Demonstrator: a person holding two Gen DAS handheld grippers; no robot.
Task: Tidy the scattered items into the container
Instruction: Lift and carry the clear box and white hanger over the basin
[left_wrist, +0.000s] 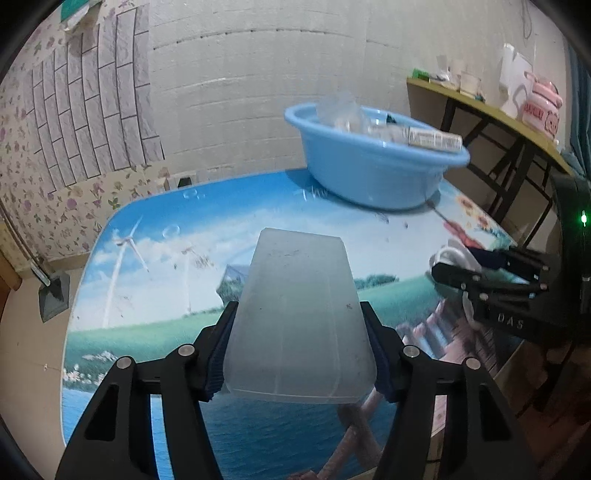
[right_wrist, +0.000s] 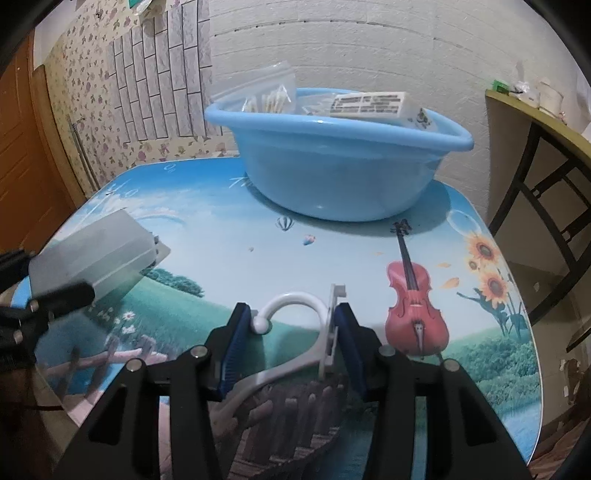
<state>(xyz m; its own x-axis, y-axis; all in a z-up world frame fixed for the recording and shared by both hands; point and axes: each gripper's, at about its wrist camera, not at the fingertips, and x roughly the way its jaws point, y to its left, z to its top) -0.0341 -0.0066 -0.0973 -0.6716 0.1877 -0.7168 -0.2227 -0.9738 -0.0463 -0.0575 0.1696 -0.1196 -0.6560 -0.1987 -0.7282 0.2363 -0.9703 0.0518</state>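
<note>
Up front on my left wrist view, the blue basin (left_wrist: 373, 162) holds clear bags and a printed box, and my left gripper (left_wrist: 299, 347) clamps a frosted plastic box (left_wrist: 295, 314) above the table (left_wrist: 155, 295). On my right wrist view, the right gripper (right_wrist: 291, 347) pinches a white hanger (right_wrist: 295, 332) lying on the table, near the basin.

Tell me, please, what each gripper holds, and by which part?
Left gripper clamps the translucent box by its long sides; right gripper brackets the white hanger at its hook.
</note>
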